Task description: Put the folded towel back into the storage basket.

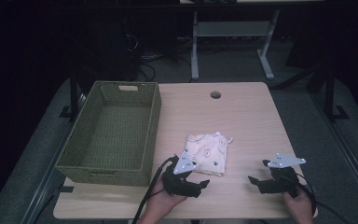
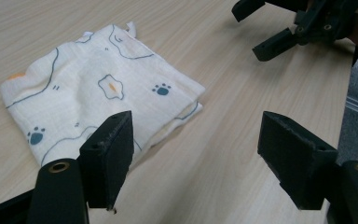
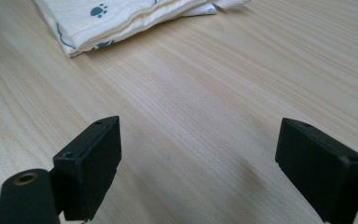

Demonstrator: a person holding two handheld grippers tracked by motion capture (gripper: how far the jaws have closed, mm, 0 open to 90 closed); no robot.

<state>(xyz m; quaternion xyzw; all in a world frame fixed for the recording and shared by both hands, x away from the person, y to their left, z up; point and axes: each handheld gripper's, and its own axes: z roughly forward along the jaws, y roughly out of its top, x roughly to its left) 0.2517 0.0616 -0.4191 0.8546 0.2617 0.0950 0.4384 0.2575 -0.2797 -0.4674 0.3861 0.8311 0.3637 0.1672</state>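
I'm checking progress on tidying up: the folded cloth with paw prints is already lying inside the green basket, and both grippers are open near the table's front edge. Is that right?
Not quite. The folded cloth lies on the table, to the right of the green basket, not inside it; the high view shows this. The rest holds: the left gripper and right gripper are both open near the front edge.

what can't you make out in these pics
- Folded cloth: in the high view the left tool and its grey plate cover its near left corner.
- Same cloth: top edge of the right gripper view cuts most of it off.
- Green basket: its inner near wall is hidden by its own rim in the high view.
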